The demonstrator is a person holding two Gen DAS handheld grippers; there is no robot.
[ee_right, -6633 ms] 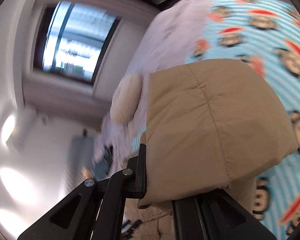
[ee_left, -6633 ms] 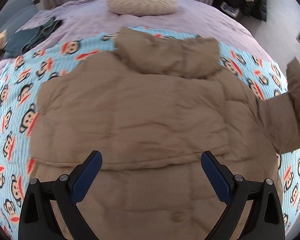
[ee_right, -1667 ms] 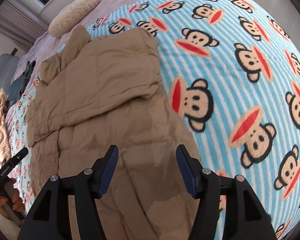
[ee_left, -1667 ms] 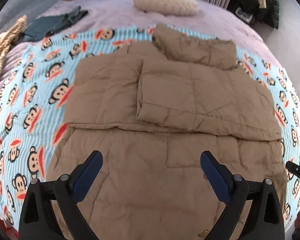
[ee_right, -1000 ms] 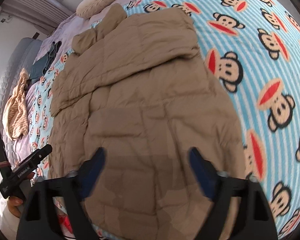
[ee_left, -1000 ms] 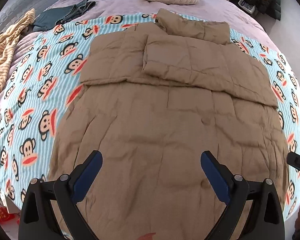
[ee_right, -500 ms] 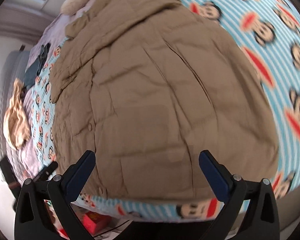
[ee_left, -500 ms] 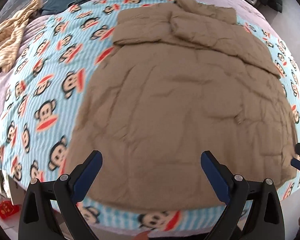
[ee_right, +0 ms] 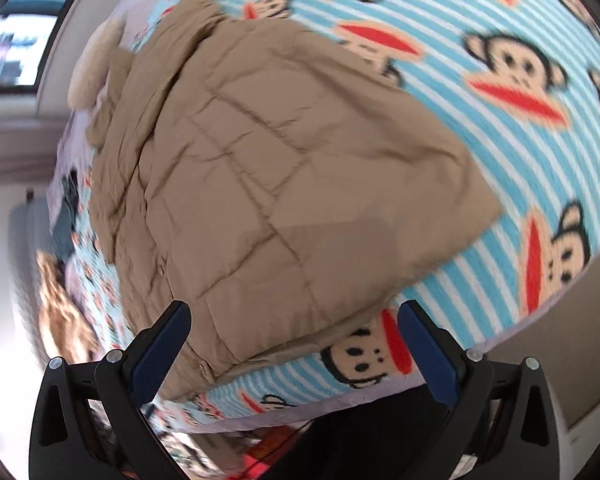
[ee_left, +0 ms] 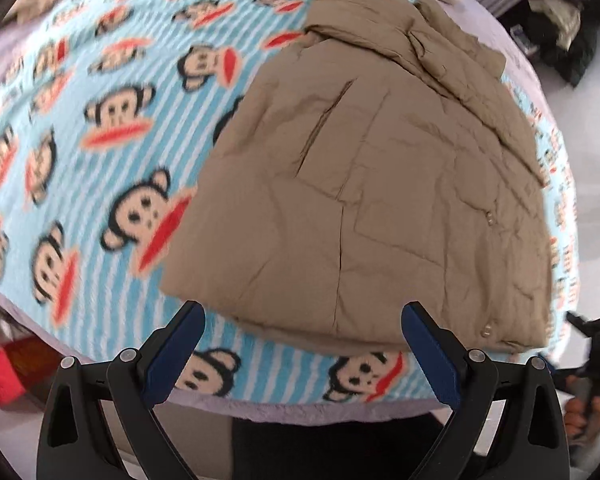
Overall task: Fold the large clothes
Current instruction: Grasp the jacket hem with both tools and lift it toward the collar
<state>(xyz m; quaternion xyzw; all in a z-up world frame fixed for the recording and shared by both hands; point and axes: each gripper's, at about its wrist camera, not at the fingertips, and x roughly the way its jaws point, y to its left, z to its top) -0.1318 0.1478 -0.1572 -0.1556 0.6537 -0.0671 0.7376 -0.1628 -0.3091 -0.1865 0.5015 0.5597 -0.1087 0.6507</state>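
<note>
Since half a second ago both grippers have pulled back toward the foot of the bed, so the coat's hem now sits just past their fingertips instead of filling the views. The tan quilted coat (ee_left: 380,184) lies flat on the monkey-print blanket (ee_left: 100,120), sleeves folded across its upper part toward 12 o'clock, near a cream pillow (ee_right: 90,66). The left gripper (ee_left: 304,344) hovers at the bed's edge, tilted down at the hem's left corner, jaws wide apart and holding nothing. The right gripper (ee_right: 296,342) hangs over the hem's right corner, rolled so the coat runs toward 11 o'clock, jaws likewise spread and empty. At 4 o'clock in the left view a hand (ee_left: 580,416) grips the right gripper's handle.
</note>
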